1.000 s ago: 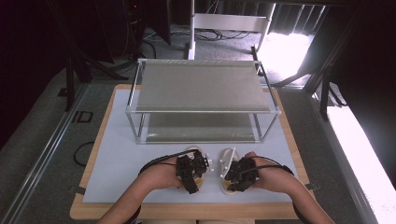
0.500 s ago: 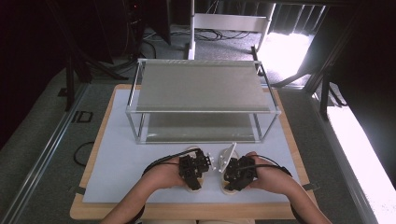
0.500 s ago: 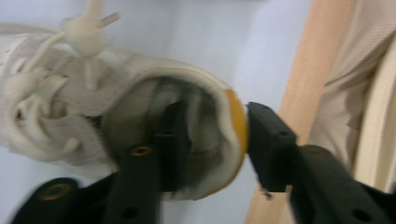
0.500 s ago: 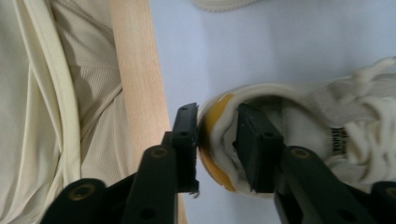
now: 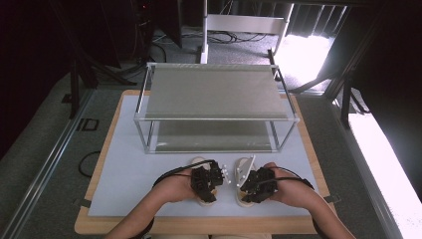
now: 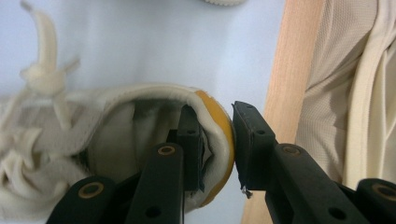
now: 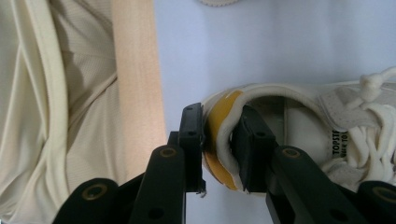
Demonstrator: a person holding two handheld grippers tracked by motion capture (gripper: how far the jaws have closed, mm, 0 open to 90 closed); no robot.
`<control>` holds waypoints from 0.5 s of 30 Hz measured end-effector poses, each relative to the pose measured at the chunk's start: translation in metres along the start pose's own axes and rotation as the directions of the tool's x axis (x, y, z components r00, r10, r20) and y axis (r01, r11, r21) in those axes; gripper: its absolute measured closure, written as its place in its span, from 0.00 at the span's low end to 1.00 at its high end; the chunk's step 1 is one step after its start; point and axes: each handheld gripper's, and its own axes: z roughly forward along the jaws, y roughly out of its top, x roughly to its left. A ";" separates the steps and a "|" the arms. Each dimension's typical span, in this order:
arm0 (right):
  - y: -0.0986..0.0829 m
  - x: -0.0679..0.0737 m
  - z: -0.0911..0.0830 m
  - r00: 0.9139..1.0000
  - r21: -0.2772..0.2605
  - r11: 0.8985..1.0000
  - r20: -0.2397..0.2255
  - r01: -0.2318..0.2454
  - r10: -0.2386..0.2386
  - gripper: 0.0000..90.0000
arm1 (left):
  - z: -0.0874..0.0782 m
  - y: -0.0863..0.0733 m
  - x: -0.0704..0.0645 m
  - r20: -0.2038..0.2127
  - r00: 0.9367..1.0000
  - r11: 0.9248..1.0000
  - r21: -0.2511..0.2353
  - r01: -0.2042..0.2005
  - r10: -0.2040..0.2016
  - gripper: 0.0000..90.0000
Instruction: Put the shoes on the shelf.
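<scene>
Both grippers pinch the heels of a pair of cream canvas sneakers at the table's near edge.

The left gripper (image 6: 217, 149) clamps the left sneaker's (image 6: 93, 154) yellow-patched heel collar; the right gripper (image 7: 219, 149) grips the right sneaker (image 7: 299, 140) likewise. The soft collars could slip free on lifting. The two-tier metal shelf rack (image 5: 214, 107) stands ahead, its frame bars likely to catch a toe.

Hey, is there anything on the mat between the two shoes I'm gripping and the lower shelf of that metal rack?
Nothing visible. The left shoe and right shoe sit near the mat's front edge, with bare mat up to the rack; its lower shelf looks empty and open-fronted.
</scene>
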 end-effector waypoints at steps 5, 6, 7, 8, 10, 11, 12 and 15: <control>-0.002 -0.006 -0.009 0.999 -0.035 0.999 0.054 0.010 -0.008 0.82 | -0.004 0.002 0.005 -0.053 0.999 0.998 -0.069 -0.012 0.009 0.83; -0.002 -0.007 -0.010 0.998 -0.037 0.999 0.063 0.009 -0.007 0.82 | -0.006 0.003 0.007 -0.068 0.998 0.996 -0.088 -0.021 0.015 0.84; -0.002 -0.009 -0.012 0.997 -0.040 0.999 0.071 0.008 -0.005 0.82 | -0.008 0.004 0.008 -0.080 0.996 0.993 -0.111 -0.037 0.029 0.84; -0.003 -0.010 -0.013 0.997 -0.043 0.999 0.078 0.007 -0.004 0.83 | -0.009 0.004 0.009 -0.080 0.995 0.990 -0.126 -0.069 0.059 0.84; -0.004 -0.013 -0.014 0.996 -0.042 0.999 0.090 0.004 0.000 0.83 | -0.011 0.005 0.012 -0.090 0.991 0.980 -0.162 -0.114 0.101 0.84; -0.005 -0.015 -0.014 0.995 -0.042 0.999 0.095 0.006 -0.002 0.83 | -0.012 0.006 0.012 -0.100 0.986 0.975 -0.170 -0.147 0.131 0.84; -0.005 -0.016 -0.014 0.995 -0.043 0.999 0.100 0.004 0.000 0.83 | -0.012 0.007 0.013 -0.110 0.982 0.969 -0.175 -0.172 0.155 0.84; -0.009 -0.022 -0.014 0.994 -0.052 0.999 0.109 -0.002 0.007 0.82 | -0.010 0.009 0.020 -0.128 0.967 0.953 -0.184 -0.242 0.221 0.84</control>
